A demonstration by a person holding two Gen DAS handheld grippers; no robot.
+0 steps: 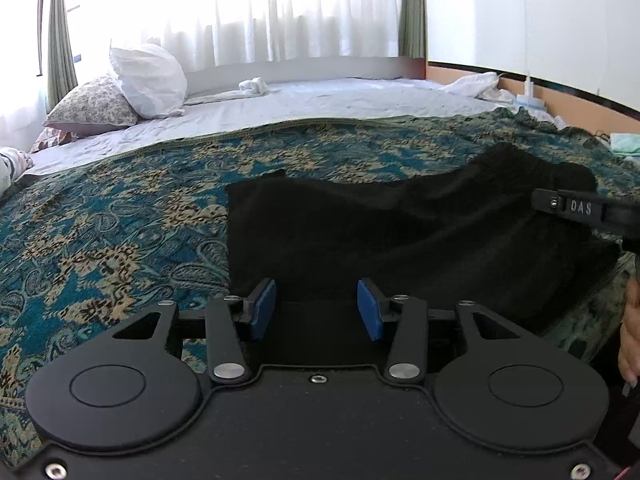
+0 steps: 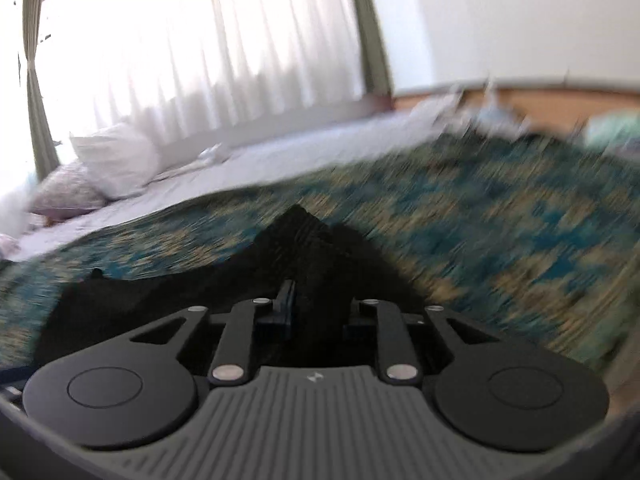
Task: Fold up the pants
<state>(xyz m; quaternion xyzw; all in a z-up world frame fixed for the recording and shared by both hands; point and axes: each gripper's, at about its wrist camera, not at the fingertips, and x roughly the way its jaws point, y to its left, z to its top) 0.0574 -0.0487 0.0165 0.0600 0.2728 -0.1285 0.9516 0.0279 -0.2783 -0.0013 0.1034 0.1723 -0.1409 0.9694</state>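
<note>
Black pants (image 1: 400, 232) lie on a teal and tan patterned bedspread (image 1: 120, 216). My left gripper (image 1: 316, 308) is open, its blue pads (image 1: 262, 308) apart just above the near edge of the pants, holding nothing. My right gripper (image 2: 316, 308) is over the pants (image 2: 296, 248) in its own blurred view; cloth lies between its fingers and rises to a peak ahead, but how the jaws stand is unclear. Its black body (image 1: 584, 210) shows at the right of the left wrist view, at the raised right part of the pants.
White sheet (image 1: 320, 100) and pillows (image 1: 148, 80) lie beyond the bedspread, under a bright curtained window. A wooden headboard edge (image 1: 560, 96) and pale cloths sit at the far right. A person's hand (image 1: 630, 332) is at the right edge.
</note>
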